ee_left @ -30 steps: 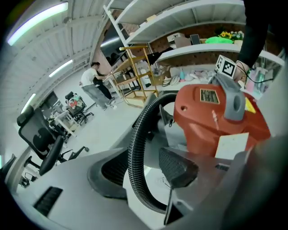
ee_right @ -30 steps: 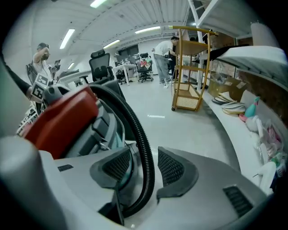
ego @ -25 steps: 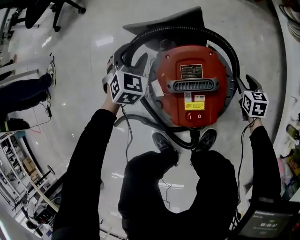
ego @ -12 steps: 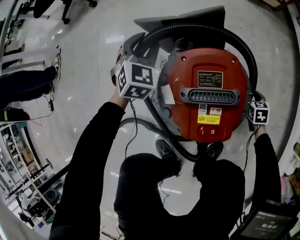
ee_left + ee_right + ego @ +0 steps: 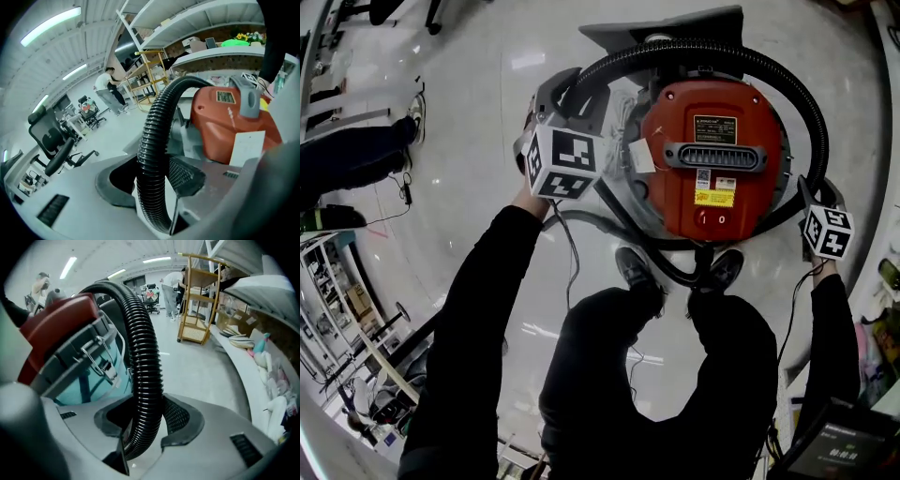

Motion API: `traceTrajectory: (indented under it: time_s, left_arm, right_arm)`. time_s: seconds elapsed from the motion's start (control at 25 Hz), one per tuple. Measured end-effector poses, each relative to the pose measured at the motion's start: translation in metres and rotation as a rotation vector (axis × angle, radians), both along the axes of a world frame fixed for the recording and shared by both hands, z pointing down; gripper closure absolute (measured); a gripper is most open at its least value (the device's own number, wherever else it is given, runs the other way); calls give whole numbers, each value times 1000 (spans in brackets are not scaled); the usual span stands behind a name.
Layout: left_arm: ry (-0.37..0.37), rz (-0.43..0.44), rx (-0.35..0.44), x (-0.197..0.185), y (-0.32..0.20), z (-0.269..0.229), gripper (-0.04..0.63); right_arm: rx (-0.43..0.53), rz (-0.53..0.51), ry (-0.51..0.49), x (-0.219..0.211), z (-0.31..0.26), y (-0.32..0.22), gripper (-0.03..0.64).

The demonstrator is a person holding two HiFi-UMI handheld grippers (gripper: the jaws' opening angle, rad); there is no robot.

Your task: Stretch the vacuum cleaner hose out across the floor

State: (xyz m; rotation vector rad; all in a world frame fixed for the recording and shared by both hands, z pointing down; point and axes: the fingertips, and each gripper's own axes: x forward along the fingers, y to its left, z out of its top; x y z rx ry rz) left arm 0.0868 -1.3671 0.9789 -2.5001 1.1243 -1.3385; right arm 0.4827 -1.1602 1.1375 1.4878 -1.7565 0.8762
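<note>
In the head view the labels (image 5: 715, 129) on the vacuum cleaner (image 5: 712, 202) are too small to read, the hose (image 5: 797, 94) covers part of the grey floor nozzle (image 5: 675, 28), and the right gripper (image 5: 808, 195) sits mostly behind its marker cube (image 5: 828, 232)

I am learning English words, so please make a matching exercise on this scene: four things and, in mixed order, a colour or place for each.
1 hose
2 lid
3 shoes
4 cart

A red
B yellow frame
C on the person's feet
D looped round the vacuum

Pairs: 1-D, 2-A, 3-C, 4-B
</note>
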Motion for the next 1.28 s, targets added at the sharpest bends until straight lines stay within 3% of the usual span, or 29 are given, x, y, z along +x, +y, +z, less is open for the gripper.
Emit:
traceTrajectory:
  time_s: [0.2,0.36,0.72,1.04,1.28]
  left_arm:
    - [-11,63,-28,3,52,-38,402]
    - [0,19,-54,-15,83,-77,402]
    - [86,-58,-76,-35,160,-206,402]
    - [33,-119,-170,-61,269,-285,402]
    - [20,-161,-234,-83,316,-319,402]
  right_arm:
    - [-8,78,25,14,-72,29,431]
    - [-9,41,34,2,-132,58,431]
    - [84,11,114,-9,-287,89,433]
    - [85,-37,201,-19,-429,125,433]
    - [116,-90,385,-20,-566,144,433]
